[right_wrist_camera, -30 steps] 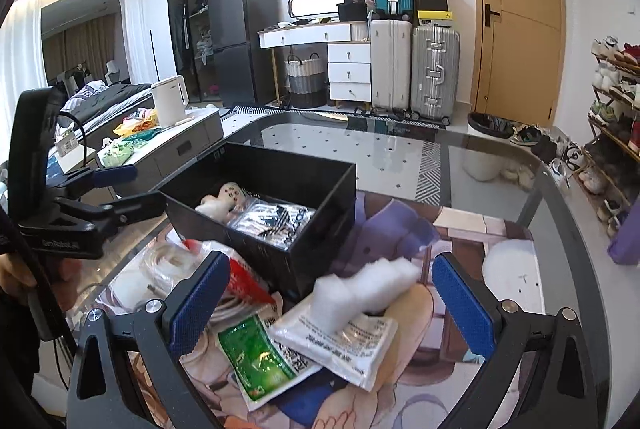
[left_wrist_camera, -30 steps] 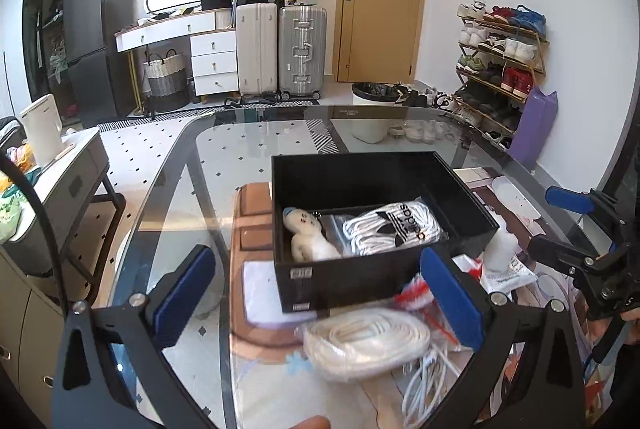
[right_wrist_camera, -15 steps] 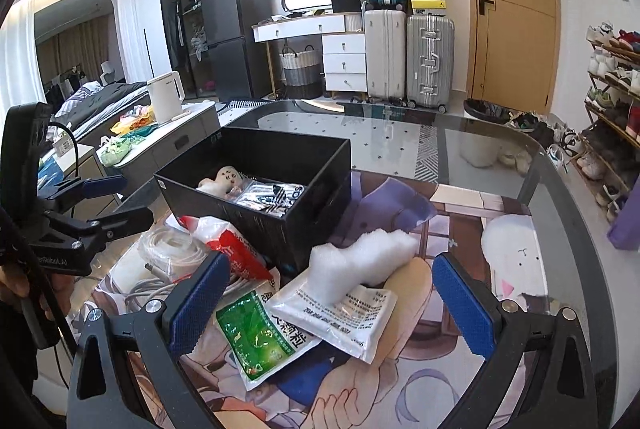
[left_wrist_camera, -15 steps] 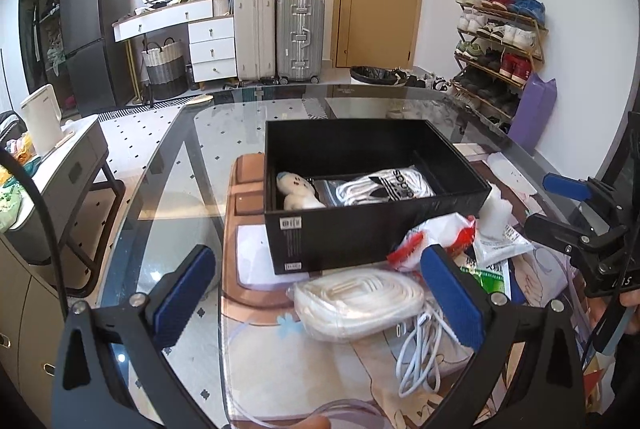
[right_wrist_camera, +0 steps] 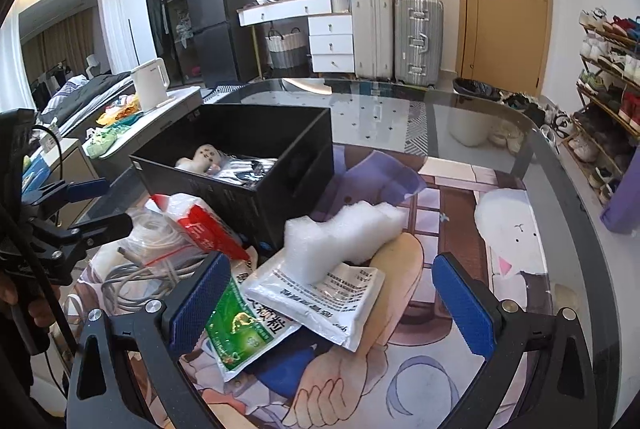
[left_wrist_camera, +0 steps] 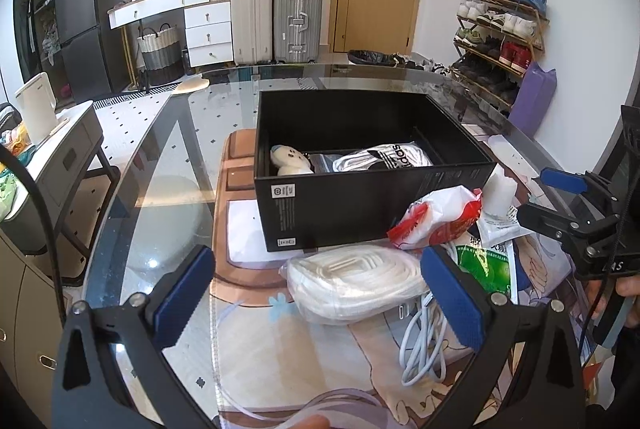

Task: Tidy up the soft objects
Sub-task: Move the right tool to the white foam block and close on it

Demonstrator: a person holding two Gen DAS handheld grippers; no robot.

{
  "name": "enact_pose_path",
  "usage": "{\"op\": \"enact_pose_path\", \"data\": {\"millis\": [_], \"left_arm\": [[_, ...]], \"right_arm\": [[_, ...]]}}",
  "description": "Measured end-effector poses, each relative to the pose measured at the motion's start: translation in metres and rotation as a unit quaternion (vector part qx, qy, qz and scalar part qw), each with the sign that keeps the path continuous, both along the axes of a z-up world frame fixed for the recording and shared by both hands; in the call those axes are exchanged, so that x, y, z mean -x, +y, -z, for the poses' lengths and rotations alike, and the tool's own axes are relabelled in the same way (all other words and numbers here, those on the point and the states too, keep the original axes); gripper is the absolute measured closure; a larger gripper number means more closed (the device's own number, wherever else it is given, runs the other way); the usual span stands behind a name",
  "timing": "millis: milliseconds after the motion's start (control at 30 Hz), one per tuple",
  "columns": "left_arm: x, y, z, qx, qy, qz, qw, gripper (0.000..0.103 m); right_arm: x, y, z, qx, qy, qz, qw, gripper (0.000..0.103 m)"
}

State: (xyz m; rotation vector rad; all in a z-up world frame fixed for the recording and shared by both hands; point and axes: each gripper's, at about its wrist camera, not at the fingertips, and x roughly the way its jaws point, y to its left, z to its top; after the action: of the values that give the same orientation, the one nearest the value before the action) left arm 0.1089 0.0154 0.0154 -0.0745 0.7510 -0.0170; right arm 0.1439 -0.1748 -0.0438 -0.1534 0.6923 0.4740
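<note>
Both grippers hang spread wide and empty above the glass table (left_wrist_camera: 168,133). Straight ahead of the left gripper (left_wrist_camera: 316,293) lies the bagged white rope coil (left_wrist_camera: 356,283), its long axis running across between the blue pads (left_wrist_camera: 182,295); this gripper looks nearer to it. Beyond the coil, the black box (left_wrist_camera: 360,213) holds a plush toy (left_wrist_camera: 290,160) and bagged laces (left_wrist_camera: 384,157). Near the right gripper (right_wrist_camera: 332,301), a white foam piece (right_wrist_camera: 344,235) rests on a printed pouch (right_wrist_camera: 316,303), beside a green packet (right_wrist_camera: 240,329). Loose grey cable (left_wrist_camera: 424,341) and a red-and-white bag (left_wrist_camera: 436,217) crowd the coil's right end.
</note>
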Motion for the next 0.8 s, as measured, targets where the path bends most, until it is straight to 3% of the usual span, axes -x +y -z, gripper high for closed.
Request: {"op": "enact_pose_path", "data": {"millis": [600, 800], "left_arm": [[-0.003, -0.001, 0.005, -0.004, 0.007, 0.001, 1.0000, 0.000], [-0.004, -0.001, 0.005, -0.005, 0.010, 0.002, 0.9999, 0.000]], "right_arm": [[-0.038, 0.008, 0.018, 0.007, 0.047, 0.041, 0.998, 0.002], [-0.045, 0.015, 0.020, 0.002, 0.055, 0.039, 0.998, 0.008]]}}
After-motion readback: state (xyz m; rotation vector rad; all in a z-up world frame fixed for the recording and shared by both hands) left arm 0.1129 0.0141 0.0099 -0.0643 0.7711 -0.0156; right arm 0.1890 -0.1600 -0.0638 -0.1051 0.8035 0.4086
